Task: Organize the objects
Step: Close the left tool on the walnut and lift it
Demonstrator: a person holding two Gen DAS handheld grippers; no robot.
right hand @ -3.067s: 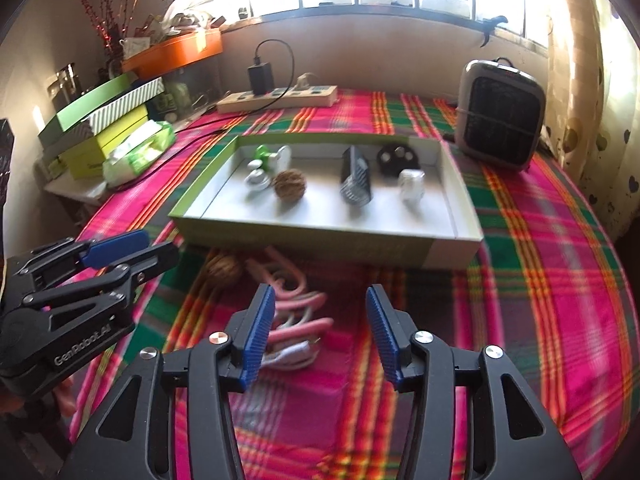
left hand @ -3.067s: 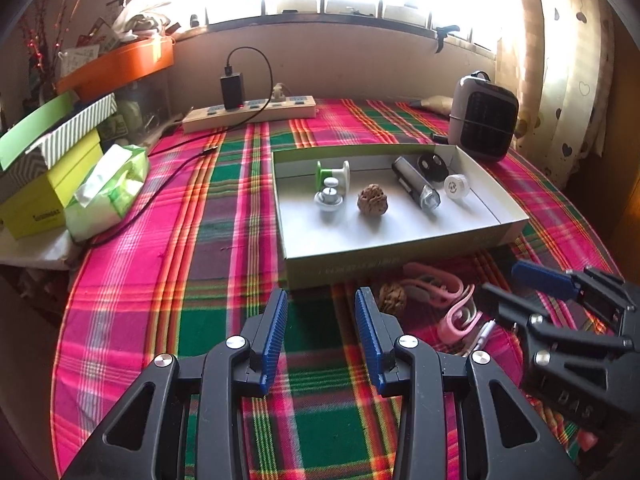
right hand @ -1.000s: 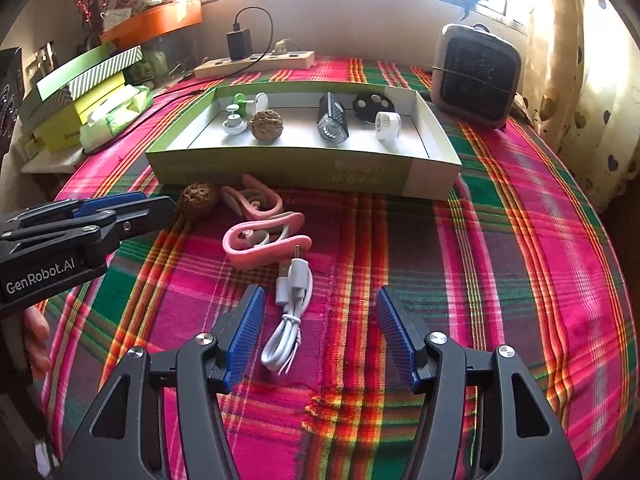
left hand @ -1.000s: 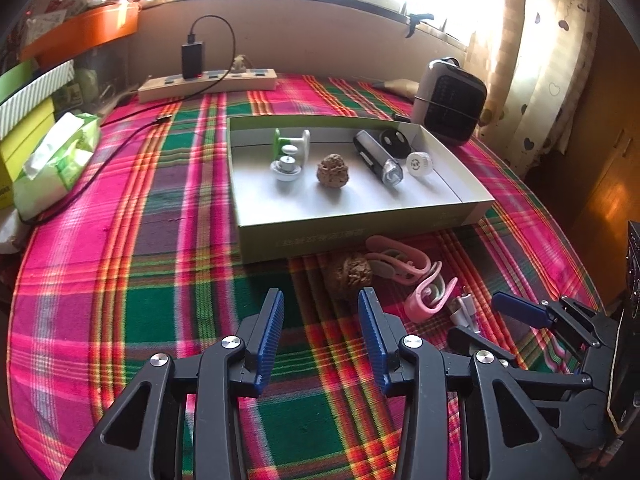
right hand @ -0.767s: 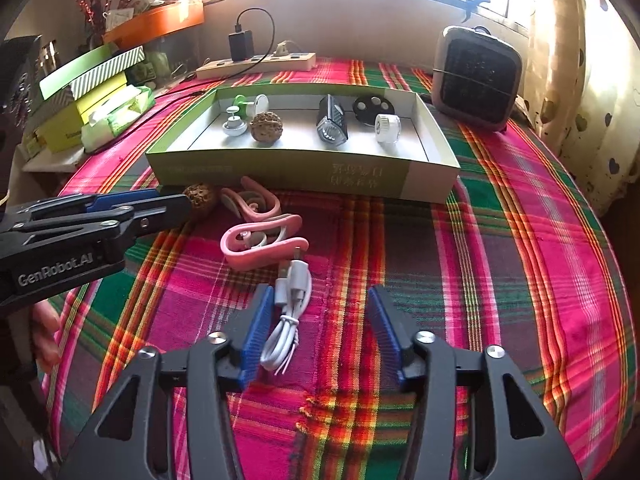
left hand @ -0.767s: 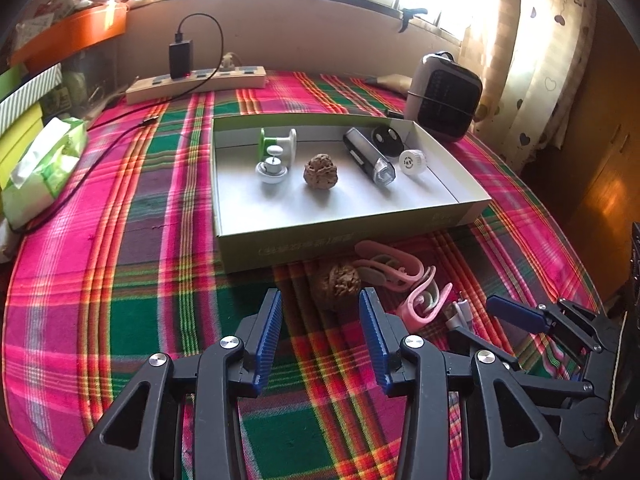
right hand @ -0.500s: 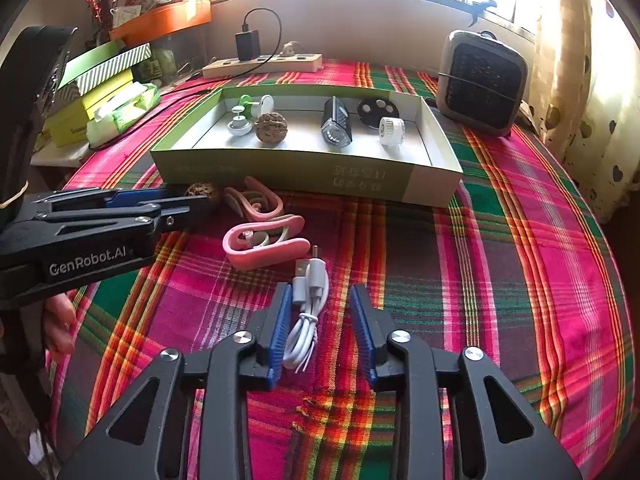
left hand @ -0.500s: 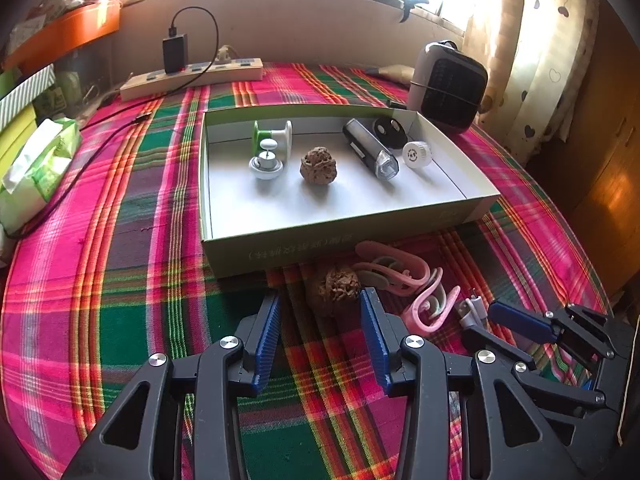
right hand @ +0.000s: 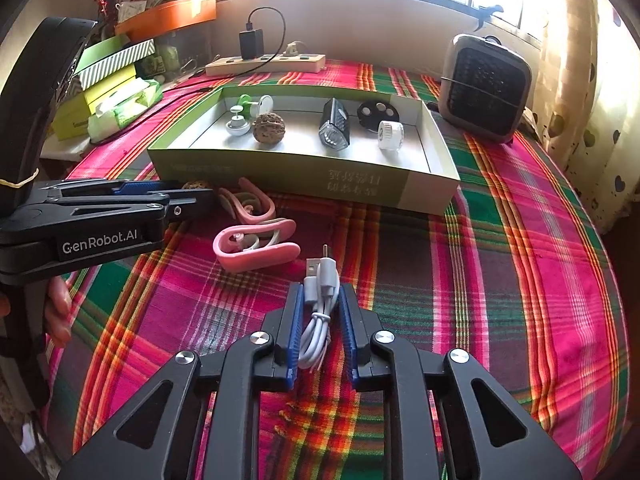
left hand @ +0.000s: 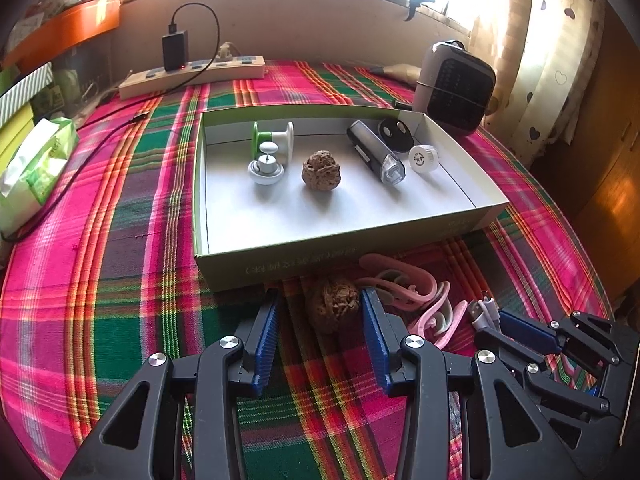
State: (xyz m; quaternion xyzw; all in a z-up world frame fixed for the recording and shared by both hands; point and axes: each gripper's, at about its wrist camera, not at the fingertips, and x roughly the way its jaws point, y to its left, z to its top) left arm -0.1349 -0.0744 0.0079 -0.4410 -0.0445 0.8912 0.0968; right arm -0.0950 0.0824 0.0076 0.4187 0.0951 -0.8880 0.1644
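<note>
Beside box (left hand: pixel 280 268): walnut (left hand: pixel 335 303), pink earhooks (left hand: pixel 416 300); right gripper (right hand: pixel 319 320) pinching cable (right hand: pixel 318 304).

Left wrist fisheye: looks forward and steeply down along the left gripper (left hand: pixel 320 316), close above the plaid tablecloth (left hand: pixel 120 264), toward the open box (left hand: pixel 280 268) and window wall. Right wrist fisheye: same heading from further right, behind the right gripper (right hand: pixel 319 312). Both share the box (right hand: pixel 280 172), pink clips (right hand: pixel 256 248), power strip (right hand: pixel 266 64) and heater (right hand: pixel 486 88).
</note>
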